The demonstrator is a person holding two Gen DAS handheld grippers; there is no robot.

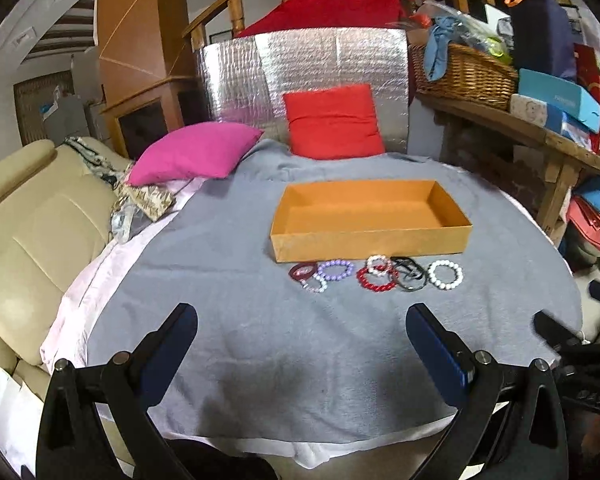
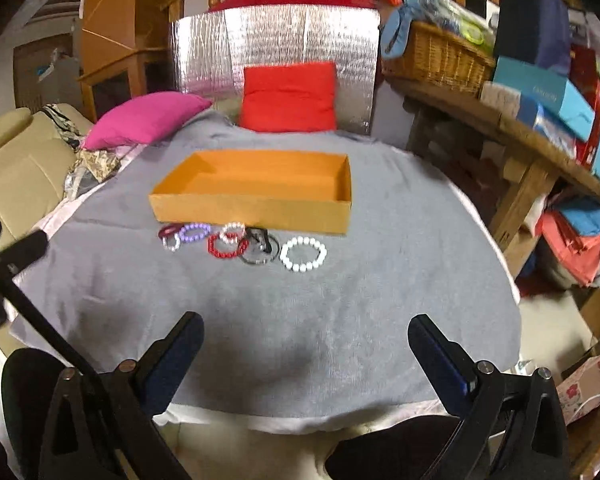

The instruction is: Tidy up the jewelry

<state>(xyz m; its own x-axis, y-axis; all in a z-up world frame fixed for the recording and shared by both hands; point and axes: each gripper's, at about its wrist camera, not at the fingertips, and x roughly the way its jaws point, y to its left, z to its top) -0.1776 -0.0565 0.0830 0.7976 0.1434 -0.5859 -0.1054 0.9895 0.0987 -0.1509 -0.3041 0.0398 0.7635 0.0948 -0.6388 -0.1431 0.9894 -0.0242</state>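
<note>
From the left wrist we see our left tongs (image 1: 302, 320) spread wide, gripping nothing, above the gray blanket (image 1: 228, 320). The orange box (image 1: 370, 236) holds nothing; the bracelets (image 1: 376, 276) lie just before its front wall.

From the right wrist, our right tongs (image 2: 306, 330) gape too, and the box (image 2: 252, 208) shows a bare floor, with the white bracelet (image 2: 303, 254) nearest us.

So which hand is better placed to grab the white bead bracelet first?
Probably the right. The white bead bracelet lies at the row's right end, beside the orange cardboard box; the open right tool faces it more directly than the left tool.
</note>
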